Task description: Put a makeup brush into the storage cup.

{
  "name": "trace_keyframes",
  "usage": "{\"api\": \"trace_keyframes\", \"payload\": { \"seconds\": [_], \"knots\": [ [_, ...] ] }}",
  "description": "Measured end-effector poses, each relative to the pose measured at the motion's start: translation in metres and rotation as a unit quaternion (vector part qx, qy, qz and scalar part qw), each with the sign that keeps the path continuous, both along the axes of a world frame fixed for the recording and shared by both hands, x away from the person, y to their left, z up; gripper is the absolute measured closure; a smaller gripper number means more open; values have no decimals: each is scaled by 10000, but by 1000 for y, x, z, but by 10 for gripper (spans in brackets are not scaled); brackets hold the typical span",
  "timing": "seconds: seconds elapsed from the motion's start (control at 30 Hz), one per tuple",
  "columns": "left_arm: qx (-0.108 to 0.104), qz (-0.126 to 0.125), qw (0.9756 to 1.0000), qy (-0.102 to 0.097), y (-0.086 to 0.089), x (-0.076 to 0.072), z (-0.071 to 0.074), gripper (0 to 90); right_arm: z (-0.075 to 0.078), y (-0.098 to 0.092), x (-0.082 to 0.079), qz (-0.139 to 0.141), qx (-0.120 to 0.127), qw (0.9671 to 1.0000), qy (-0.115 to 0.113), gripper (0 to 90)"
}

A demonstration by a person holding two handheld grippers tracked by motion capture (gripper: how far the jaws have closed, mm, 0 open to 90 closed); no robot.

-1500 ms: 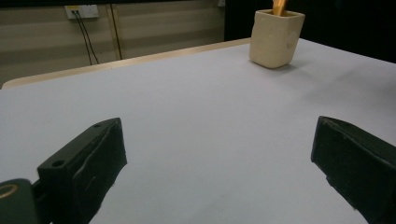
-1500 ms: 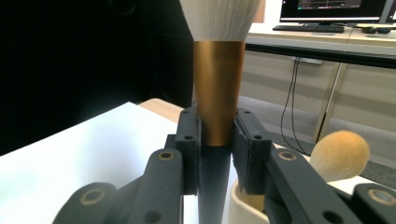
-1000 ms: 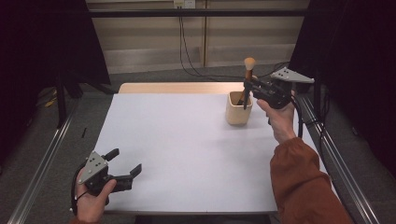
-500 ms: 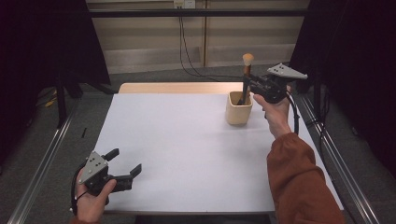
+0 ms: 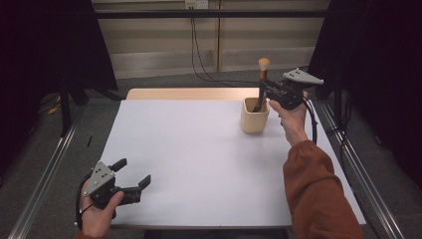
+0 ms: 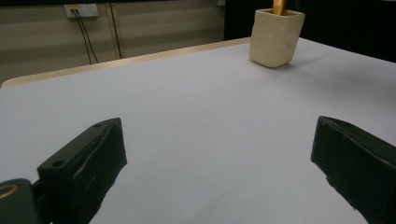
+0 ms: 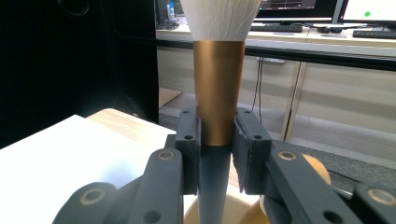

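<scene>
A makeup brush (image 5: 262, 82) with a dark handle, copper ferrule (image 7: 218, 93) and pale bristles stands upright, its lower end inside a cream cup (image 5: 254, 115) at the table's far right. My right gripper (image 5: 267, 89) is shut on the brush where handle meets ferrule, the pads (image 7: 188, 140) pressing both sides. Near the front left corner, my left gripper (image 5: 132, 175) is held open above the white table (image 5: 199, 149) with nothing between its jaws. The left gripper view shows the cup (image 6: 275, 35) far off with the ferrule poking out.
A bare wooden strip (image 5: 184, 93) runs along the table's far edge. Metal rails (image 5: 45, 179) flank both sides. Cables (image 5: 196, 50) hang from a wall socket behind. Monitors (image 7: 322, 7) sit on a desk beyond the table.
My right gripper has carried the brush slightly away from the person and lower, bringing its handle end into the cup. The left gripper has stayed put.
</scene>
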State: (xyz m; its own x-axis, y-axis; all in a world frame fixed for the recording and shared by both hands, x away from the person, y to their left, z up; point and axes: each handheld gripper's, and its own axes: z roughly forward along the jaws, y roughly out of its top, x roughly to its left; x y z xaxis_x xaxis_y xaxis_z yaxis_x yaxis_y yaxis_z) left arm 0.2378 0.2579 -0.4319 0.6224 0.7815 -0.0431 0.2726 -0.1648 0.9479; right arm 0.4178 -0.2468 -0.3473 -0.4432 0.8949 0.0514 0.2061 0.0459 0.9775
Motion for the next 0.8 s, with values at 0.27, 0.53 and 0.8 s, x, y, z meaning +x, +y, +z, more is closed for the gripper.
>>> {"api": "trace_keyframes", "payload": {
  "seconds": [0.27,0.53,0.8],
  "knots": [
    [10,-6,10000,-5,0,0,0,31,-11,1,4,25,-30,10000,62,742],
    [15,-11,10000,-3,0,0,0,31,-20,-4,6,-86,-18,9998,167,742],
    [28,-30,10000,-4,0,0,0,31,-35,-6,3,-102,-22,9995,299,742]
  ]
}}
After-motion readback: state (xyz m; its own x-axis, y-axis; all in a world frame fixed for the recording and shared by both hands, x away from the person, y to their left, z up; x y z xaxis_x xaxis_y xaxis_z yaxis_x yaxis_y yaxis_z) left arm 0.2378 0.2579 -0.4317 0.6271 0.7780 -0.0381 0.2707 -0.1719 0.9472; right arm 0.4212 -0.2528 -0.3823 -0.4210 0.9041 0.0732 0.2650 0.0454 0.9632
